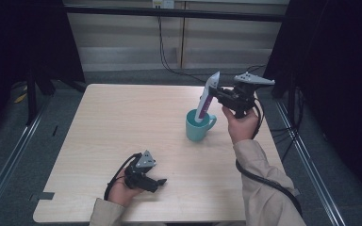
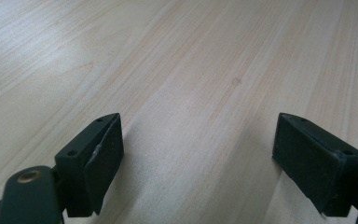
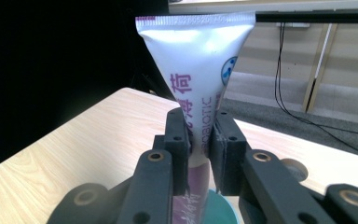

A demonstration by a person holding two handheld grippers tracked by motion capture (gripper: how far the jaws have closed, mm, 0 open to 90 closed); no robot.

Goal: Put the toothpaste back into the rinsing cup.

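Toothpaste, by the look of it: a white and purple tube [image 1: 206,96] stands crimped end up in a teal mug [image 1: 198,126] towards the right of the wooden table [image 1: 122,122], leaning a little away from upright; its lower end is inside the mug, though whether it touches the bottom is hidden. The right gripper [image 1: 220,92] has its jaws closed flat against the tube's middle, seen close in the right gripper view, where the tube [image 3: 198,74] rises above the black pads [image 3: 177,140] and the mug [image 3: 216,210] shows below. The left gripper [image 1: 159,182] rests low near the table's front edge, well apart from the mug; its jaws stand wide apart with nothing between them, bare wood [image 2: 191,70] ahead. My judgement: the tube is light and soft, its glossy skin slippery, so a hard squeeze would dent it or force paste toward the cap; the present hold across the flat faces at mid-body seems sound; the mug is rigid, perhaps easily tipped by a sideways pull.
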